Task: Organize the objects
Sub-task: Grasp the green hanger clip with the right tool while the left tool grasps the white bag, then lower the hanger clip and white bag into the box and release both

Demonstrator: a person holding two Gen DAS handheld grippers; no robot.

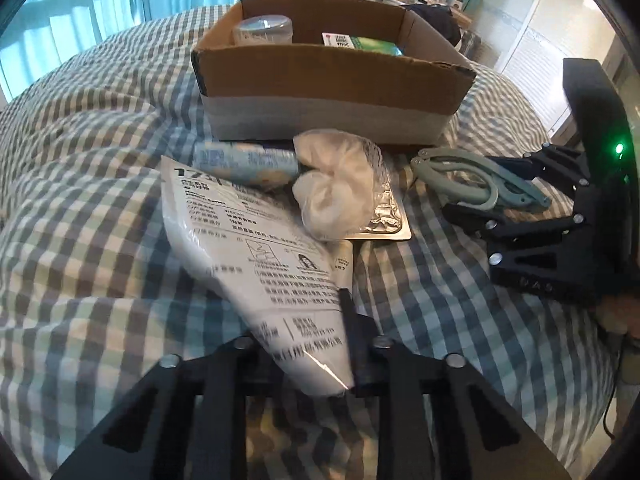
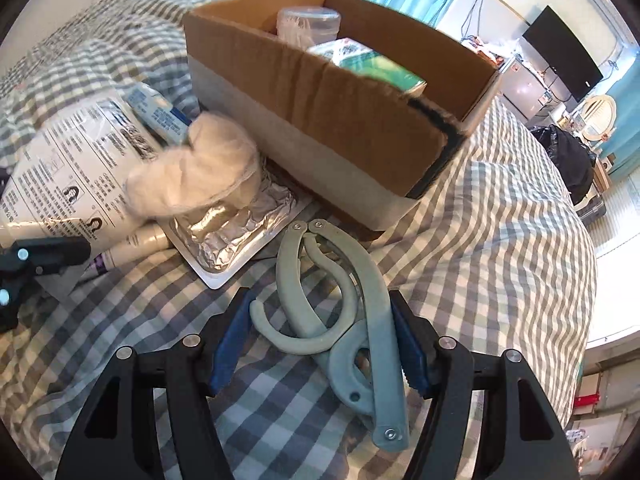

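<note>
We've got left gripper (image 1: pixel 308 364) jaws pinching the white pouch (image 1: pixel 248 256), right gripper (image 2: pixel 316 344) jaws round the folding hanger (image 2: pixel 360 320), both just before the cardboard box (image 1: pixel 332 92), prob. to load it.

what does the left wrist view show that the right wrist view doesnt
Only the left wrist view: the left gripper shut on the white printed bag, and the right gripper's black body with a green light. Only the right wrist view: the right gripper closed around the folding hanger, plus a dark screen in the room. Both: cardboard box, cotton bag, foil pack, checked bedding.
</note>
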